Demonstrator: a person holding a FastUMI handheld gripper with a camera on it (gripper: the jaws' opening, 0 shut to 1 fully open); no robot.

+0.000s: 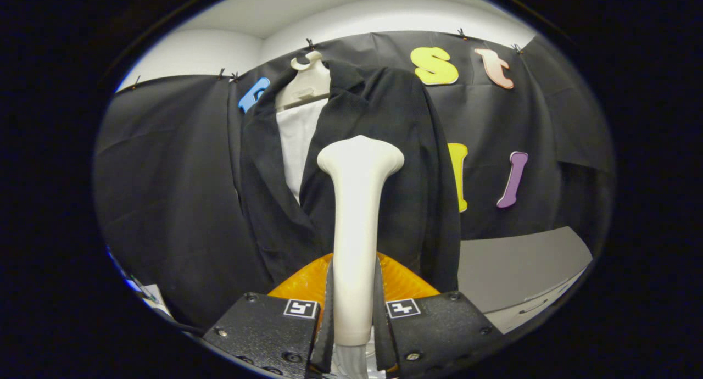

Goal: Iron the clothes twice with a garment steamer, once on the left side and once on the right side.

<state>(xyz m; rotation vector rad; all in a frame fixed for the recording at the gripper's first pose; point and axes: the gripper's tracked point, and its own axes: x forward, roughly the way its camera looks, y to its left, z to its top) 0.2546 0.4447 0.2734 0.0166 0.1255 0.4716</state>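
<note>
White garment steamer (357,225), one, clamped in the tongs (354,313) before one black jacket (384,148)

- Tongs (354,313) clamp the steamer (357,214), whose head blocks the jacket's (384,148) middle.
- Jacket fronts either side lie open to approach.
- A grey table (516,269) stands right.

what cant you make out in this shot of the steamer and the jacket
- Gripper view: the steamer, clamped between the gripper fingers, covers the jacket front behind it.
- Whether the steamer head touches the jacket: it faces away, so contact cannot be judged.
- The jacket hem: hidden behind the orange object and the gripper.
</note>
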